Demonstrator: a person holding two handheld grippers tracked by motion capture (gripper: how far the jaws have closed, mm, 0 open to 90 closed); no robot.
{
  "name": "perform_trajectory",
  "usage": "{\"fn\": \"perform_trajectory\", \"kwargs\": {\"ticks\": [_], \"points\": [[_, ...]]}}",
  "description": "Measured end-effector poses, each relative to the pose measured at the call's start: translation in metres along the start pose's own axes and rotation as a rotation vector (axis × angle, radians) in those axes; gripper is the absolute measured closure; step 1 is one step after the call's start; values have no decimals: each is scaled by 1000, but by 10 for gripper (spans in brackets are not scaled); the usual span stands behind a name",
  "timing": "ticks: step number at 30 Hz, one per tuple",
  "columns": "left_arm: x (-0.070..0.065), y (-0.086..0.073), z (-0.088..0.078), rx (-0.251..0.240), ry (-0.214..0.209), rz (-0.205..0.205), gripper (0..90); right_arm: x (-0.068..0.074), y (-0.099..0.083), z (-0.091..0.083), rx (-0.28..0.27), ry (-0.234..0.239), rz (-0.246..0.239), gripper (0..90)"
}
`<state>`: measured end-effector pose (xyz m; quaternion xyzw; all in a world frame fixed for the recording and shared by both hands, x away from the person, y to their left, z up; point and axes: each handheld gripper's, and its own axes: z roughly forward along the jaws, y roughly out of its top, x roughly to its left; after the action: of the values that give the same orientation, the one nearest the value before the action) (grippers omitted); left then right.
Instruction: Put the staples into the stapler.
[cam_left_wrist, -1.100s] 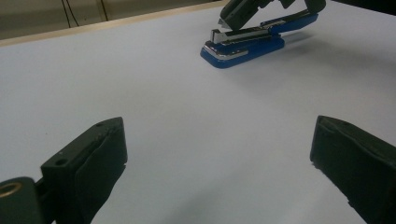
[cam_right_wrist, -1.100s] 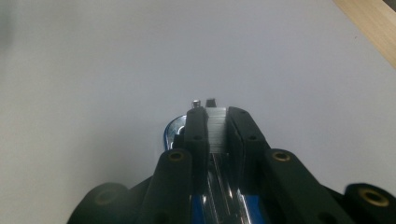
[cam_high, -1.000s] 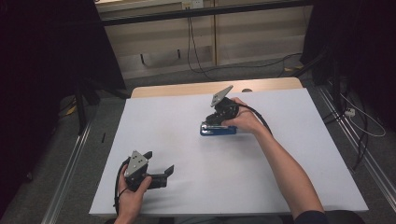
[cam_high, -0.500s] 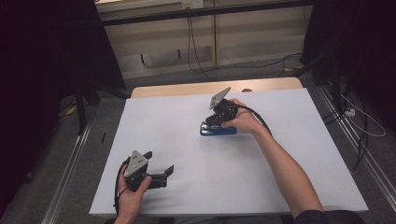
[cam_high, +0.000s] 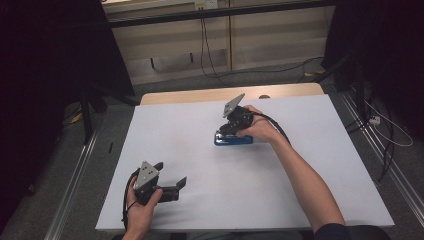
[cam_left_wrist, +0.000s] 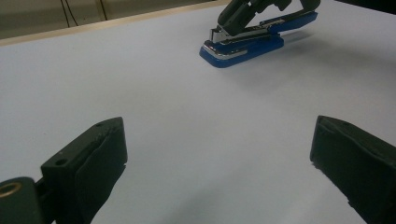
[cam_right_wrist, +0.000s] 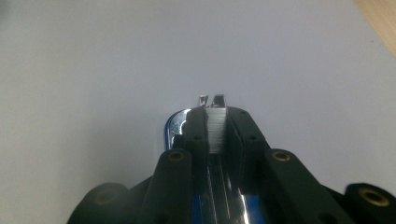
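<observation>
A blue stapler (cam_high: 234, 140) lies on the white table (cam_high: 310, 150), a little behind its middle. My right gripper (cam_high: 227, 129) slants down onto the stapler's front end and is shut on it. In the right gripper view its jaws (cam_right_wrist: 215, 114) clamp the silver staple track (cam_right_wrist: 216, 130) from both sides, with the blue base (cam_right_wrist: 169, 128) showing below. The left gripper view has the stapler (cam_left_wrist: 247, 46) far off with the right gripper's jaws on its nose. My left gripper (cam_high: 171, 173) rests low near the front left of the table, open (cam_left_wrist: 217, 135), with nothing between its fingers.
A strip of bare wooden tabletop (cam_high: 200, 95) shows beyond the white sheet's far edge. Cables (cam_high: 205, 45) hang down the wall behind, and more cables (cam_high: 385, 130) lie on the floor at the right. Dark stands flank the table.
</observation>
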<state>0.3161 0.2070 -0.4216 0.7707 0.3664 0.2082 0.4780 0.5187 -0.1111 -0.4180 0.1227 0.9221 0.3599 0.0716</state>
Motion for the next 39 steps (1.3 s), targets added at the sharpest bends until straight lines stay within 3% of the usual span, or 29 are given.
{"fn": "perform_trajectory", "kwargs": {"ticks": [13, 33, 39], "points": [[0, 0, 0, 3, 0, 3, 40, -1, 0, 1, -5, 4, 5, 791], [0, 0, 1, 7, -4, 1, 41, -1, 2, 2, 5, 13, -26, 788], [0, 0, 1, 4, -4, 1, 40, -1, 2, 2, 0, 9, -12, 783]]}}
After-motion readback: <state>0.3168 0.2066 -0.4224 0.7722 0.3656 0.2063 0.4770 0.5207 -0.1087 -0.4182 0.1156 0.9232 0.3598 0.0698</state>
